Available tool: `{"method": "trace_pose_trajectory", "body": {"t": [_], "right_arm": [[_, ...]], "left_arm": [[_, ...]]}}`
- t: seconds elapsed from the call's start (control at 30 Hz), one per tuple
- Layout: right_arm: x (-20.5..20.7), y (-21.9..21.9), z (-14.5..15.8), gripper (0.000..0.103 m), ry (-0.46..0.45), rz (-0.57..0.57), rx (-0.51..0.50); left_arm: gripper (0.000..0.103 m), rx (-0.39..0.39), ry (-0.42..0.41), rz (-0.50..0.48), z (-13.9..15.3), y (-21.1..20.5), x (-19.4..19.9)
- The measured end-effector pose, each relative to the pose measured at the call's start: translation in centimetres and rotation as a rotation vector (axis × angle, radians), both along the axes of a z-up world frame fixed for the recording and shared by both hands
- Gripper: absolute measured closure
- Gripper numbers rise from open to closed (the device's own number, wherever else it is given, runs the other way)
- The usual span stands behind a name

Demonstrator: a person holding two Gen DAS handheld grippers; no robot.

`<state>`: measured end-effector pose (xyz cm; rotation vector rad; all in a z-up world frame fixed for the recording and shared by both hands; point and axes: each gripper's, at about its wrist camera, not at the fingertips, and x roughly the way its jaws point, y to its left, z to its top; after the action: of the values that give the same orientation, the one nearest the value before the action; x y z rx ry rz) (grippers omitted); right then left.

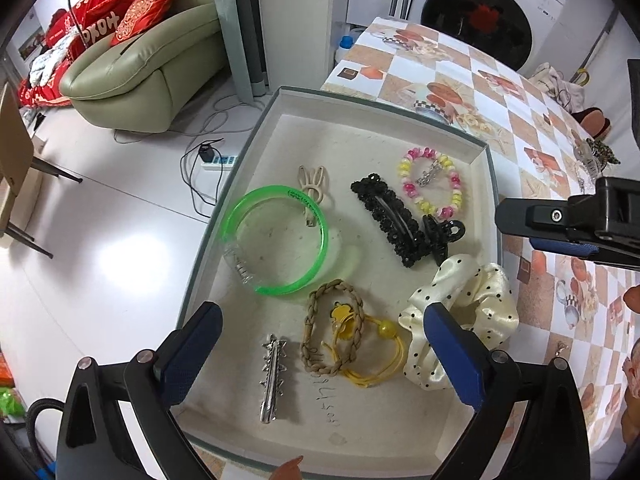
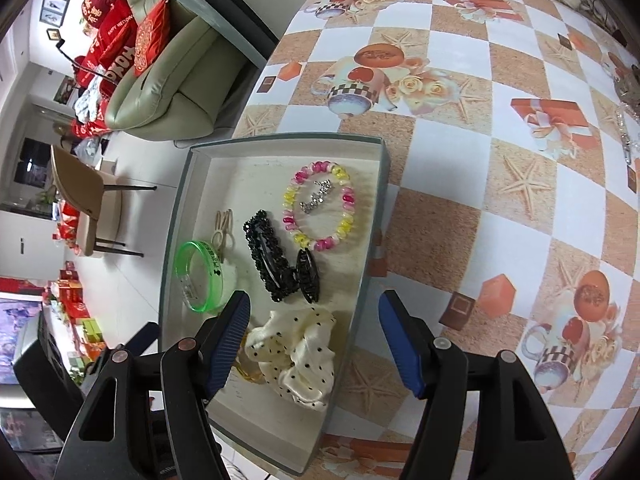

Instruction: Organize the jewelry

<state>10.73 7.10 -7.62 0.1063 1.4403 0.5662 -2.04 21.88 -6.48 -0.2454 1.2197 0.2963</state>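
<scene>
A shallow grey box [image 1: 248, 148] [image 2: 376, 216] lies on the table edge. It holds a green bangle [image 1: 276, 240] [image 2: 198, 276], a black beaded clip [image 1: 394, 220] [image 2: 266, 256], a black claw clip [image 1: 442, 234] [image 2: 308, 274], a pink-yellow bead bracelet [image 1: 430, 186] [image 2: 320, 208], a cream dotted scrunchie [image 1: 488, 308] [image 2: 300, 356], a braided tie [image 1: 334, 332], a yellow elastic [image 1: 372, 354], a silver clip [image 1: 272, 376] and a beige bunny clip [image 1: 314, 190] [image 2: 222, 226]. My left gripper [image 1: 324, 354] is open above the box. My right gripper [image 2: 314, 342] is open over the scrunchie and also shows in the left wrist view [image 1: 560, 220].
The table has a checked orange-white cloth [image 2: 500, 152]. More jewelry [image 1: 592, 156] lies on its far right, with a small piece [image 1: 394, 42] at the far end. A sofa [image 1: 148, 68], a chair [image 2: 84, 200] and a washing machine [image 1: 480, 12] stand around.
</scene>
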Motion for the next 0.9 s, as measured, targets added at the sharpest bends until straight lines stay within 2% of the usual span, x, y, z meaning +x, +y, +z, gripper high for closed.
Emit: {"method": "trace_pose_trajectory", "body": {"t": [0.03, 0.13, 0.4, 0.9], "right_arm": [[-0.1, 0.0, 0.0, 0.032, -0.001, 0.001, -0.007], [-0.4, 0.0, 0.1, 0.02, -0.013, 0.01, -0.03], [-1.8, 0.3, 0.7, 0.019, -0.081, 0.062, -0.119], [-4.5, -0.3, 1.0, 0.018, -0.102, 0.091, -0.199]], "left_arm": [[0.0, 0.002, 0.003, 0.0, 0.1, 0.0, 0.0], [0.0, 0.029, 0.011, 0.014, 0.2, 0.0, -0.2], [0.0, 0.038, 0.021, 0.051, 0.6, 0.5, -1.2], [0.0, 0.019, 0.039, 0.041, 1.6, 0.5, -3.0]]}}
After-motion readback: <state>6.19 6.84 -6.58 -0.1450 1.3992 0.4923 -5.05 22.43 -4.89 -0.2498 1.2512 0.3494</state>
